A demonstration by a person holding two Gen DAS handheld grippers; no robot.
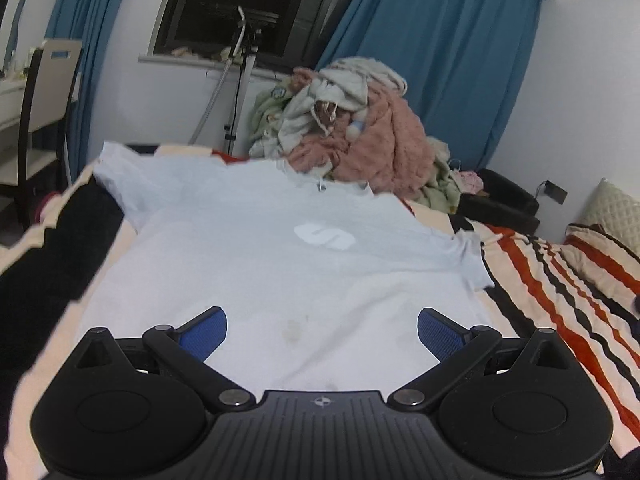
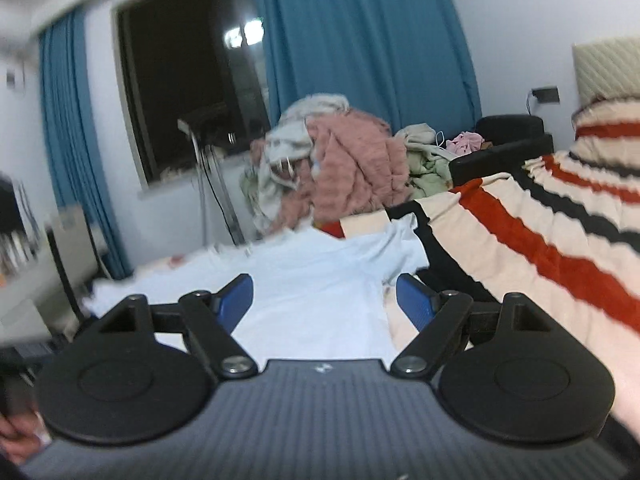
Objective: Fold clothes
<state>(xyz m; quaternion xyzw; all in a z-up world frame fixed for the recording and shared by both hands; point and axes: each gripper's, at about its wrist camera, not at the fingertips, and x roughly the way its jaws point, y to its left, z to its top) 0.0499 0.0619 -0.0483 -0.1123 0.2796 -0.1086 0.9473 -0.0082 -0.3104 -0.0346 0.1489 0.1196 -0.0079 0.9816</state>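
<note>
Nearest, left gripper [image 1: 322,334]: jaws spread wide, nothing between the blue pads [image 1: 206,334], hovering over the lower body of a pale blue T-shirt [image 1: 248,248]; held low and level, plausibly to reach the hem, which is hidden beneath the gripper body.

Right gripper [image 2: 325,300]: jaws likewise parted and empty, straddling the T-shirt's near side edge [image 2: 320,292], right pad over the striped bedspread [image 2: 540,240]; view blurred, so contact with cloth cannot be told.

Directly ahead of the left jaws: T-shirt spread flat on the bed, front up, white oval logo [image 1: 325,236] mid-chest, collar farthest away, one sleeve out ahead-left, the other ahead-right. Faint brownish marks just beyond the pads. No fold line visible; laid open, presumably so that sides and sleeves can be turned in. Fits either a garment spread for folding or one opened out again.

Left of the left jaws: dark cloth [image 1: 60,248] along the bed edge.

Beyond the collar: heap of mixed clothes [image 1: 344,120], pink fleece and cream pieces, crumpled, apparently set aside from the working area.

Farthest: stand [image 1: 240,80], dark window [image 1: 248,4], blue curtains [image 1: 432,60].
</note>
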